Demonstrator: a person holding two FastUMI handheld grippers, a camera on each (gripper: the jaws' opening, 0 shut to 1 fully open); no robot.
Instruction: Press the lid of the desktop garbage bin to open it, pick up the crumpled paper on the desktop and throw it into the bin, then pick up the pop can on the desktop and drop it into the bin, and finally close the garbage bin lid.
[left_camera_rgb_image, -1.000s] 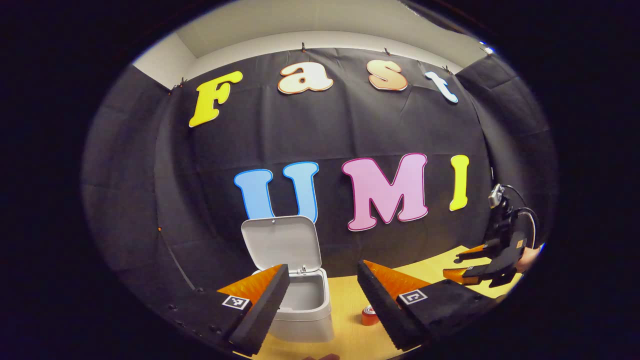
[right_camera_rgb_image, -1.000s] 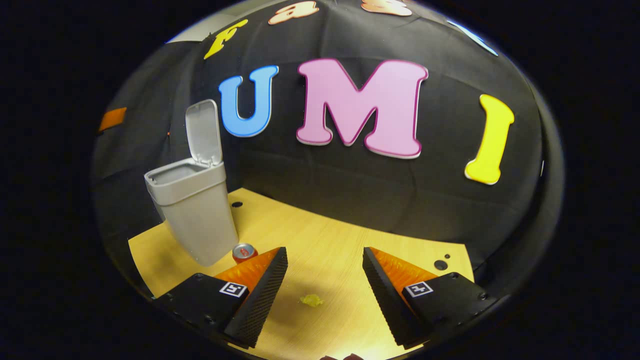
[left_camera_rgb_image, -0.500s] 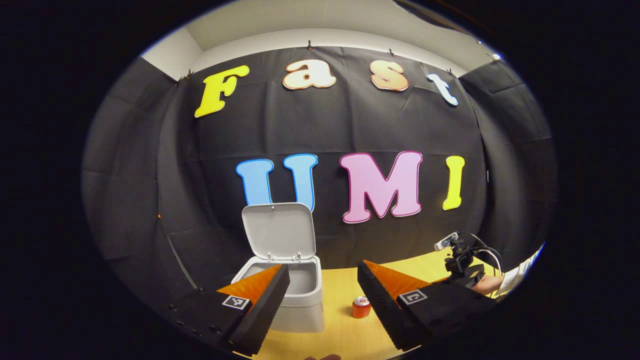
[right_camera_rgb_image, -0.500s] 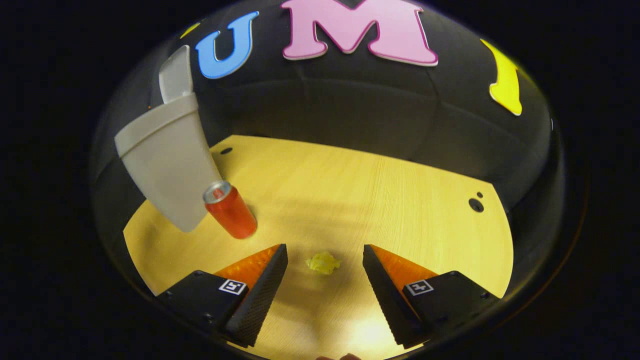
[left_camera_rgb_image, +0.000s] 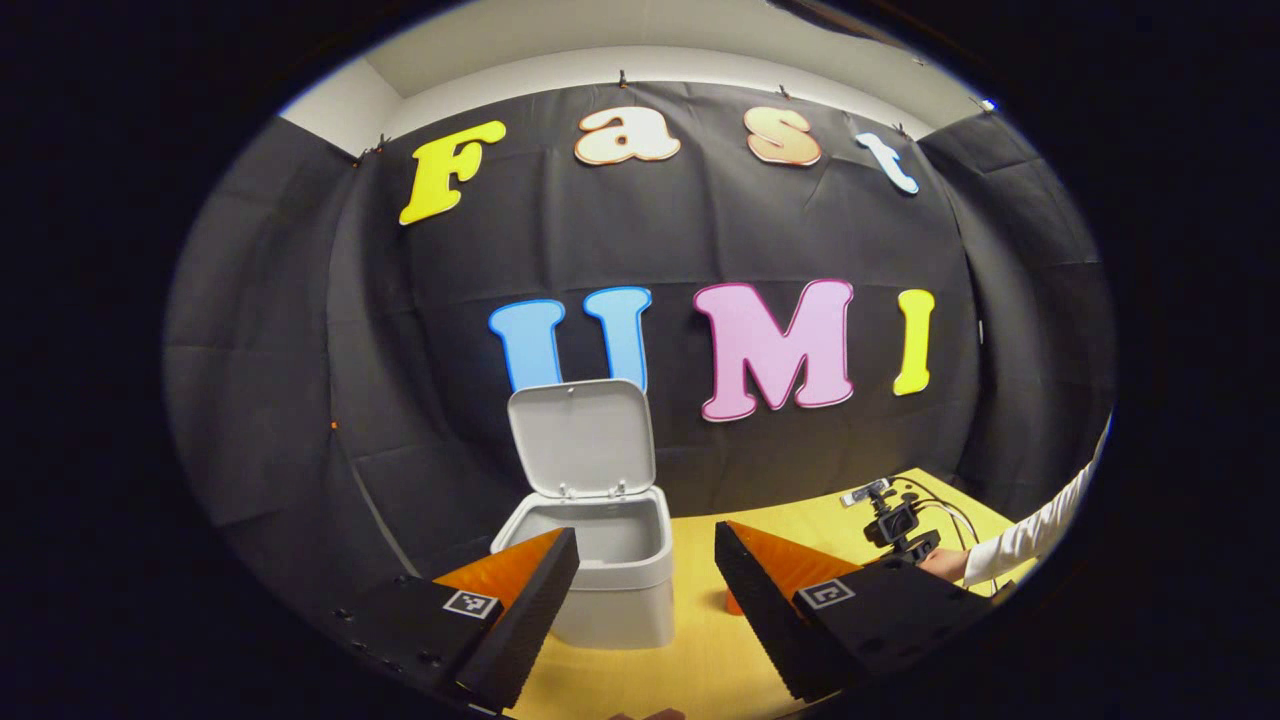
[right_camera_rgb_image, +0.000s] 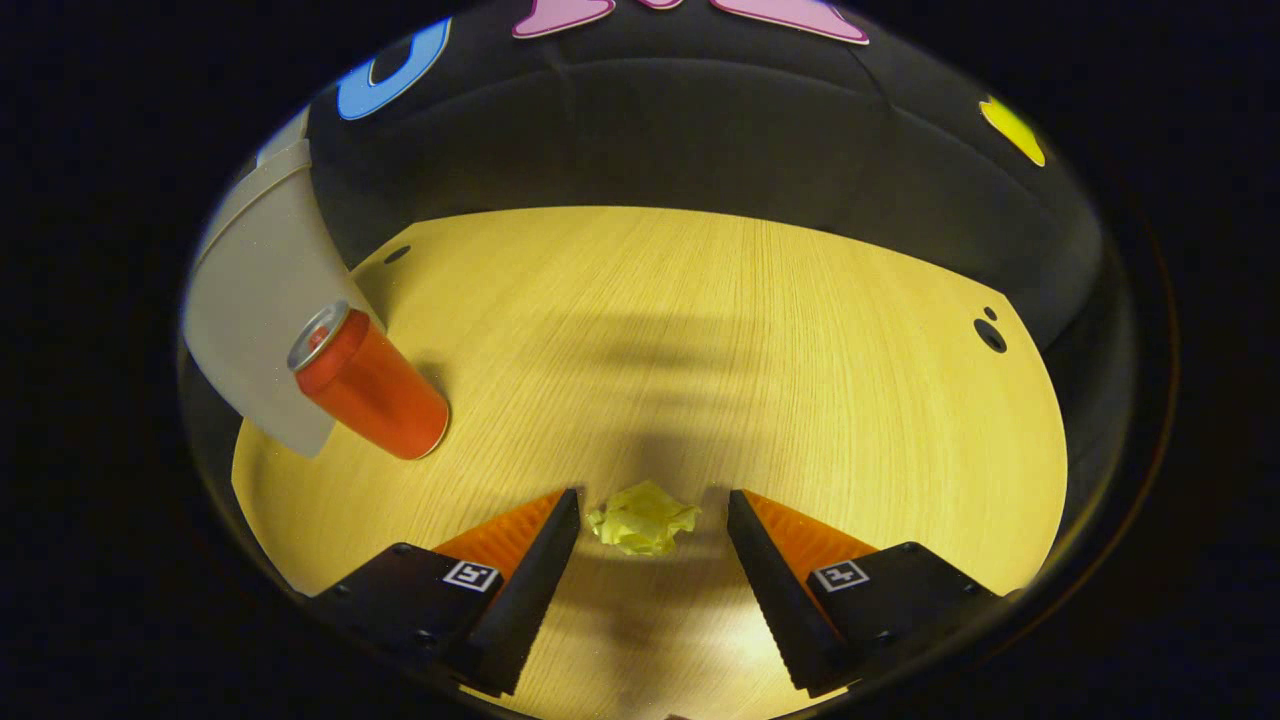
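In the right gripper view a crumpled yellow paper ball (right_camera_rgb_image: 643, 519) lies on the wooden desktop, right between the tips of my right gripper (right_camera_rgb_image: 650, 505). Its jaws stand open on either side of the paper without touching it. A red pop can (right_camera_rgb_image: 370, 385) stands upright to the left, beside the grey bin (right_camera_rgb_image: 250, 320). In the left gripper view the bin (left_camera_rgb_image: 610, 580) has its lid (left_camera_rgb_image: 582, 438) raised upright. My left gripper (left_camera_rgb_image: 645, 550) hovers open in front of the bin, empty. The right gripper (left_camera_rgb_image: 895, 525) shows far right, held by a hand in a white sleeve.
The desktop (right_camera_rgb_image: 760, 330) has a round hole (right_camera_rgb_image: 990, 335) near its right edge and another (right_camera_rgb_image: 396, 254) behind the bin. Black cloth walls close the back and sides.
My right gripper has dropped and tilted toward the desk, so the paper now sits between its fingertips. The left gripper has drawn back slightly from the bin.
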